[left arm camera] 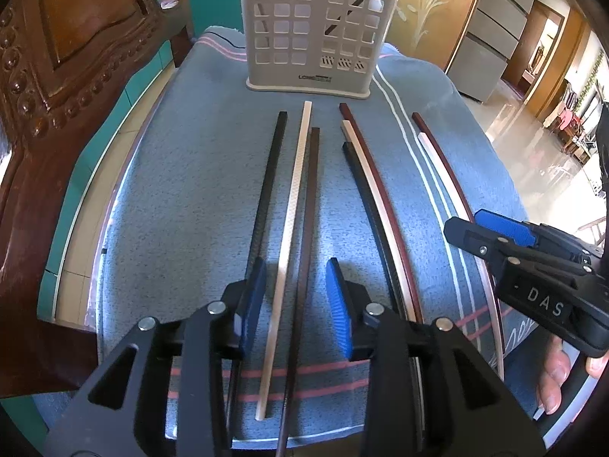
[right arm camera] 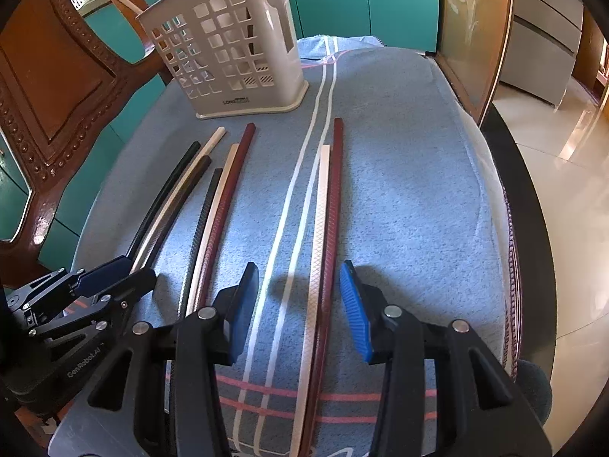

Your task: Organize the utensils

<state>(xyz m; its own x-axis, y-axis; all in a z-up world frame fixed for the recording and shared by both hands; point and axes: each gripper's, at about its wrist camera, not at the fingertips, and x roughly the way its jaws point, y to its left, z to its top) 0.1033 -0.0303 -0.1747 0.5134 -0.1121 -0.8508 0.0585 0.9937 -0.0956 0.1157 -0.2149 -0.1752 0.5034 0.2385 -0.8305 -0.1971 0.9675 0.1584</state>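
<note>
Eight chopsticks (left arm camera: 287,228) lie loose at 6 o'clock of holder (left arm camera: 316,26) | we hold left gripper (left arm camera: 297,301), right gripper (right arm camera: 300,304) released, empty | sorting barely begun.

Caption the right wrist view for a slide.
Open right gripper hovers over cream and maroon chopsticks near the utensil holder.

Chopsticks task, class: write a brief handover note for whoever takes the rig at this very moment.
Left gripper: open, low over the cream chopstick and brown chopstick.
Right gripper: open, over the cream and maroon pair.
Eight chopsticks lie loose on the blue towel.
Holder stands behind them; at least one stick is already inside.
Left: grip and load the rest.
</note>
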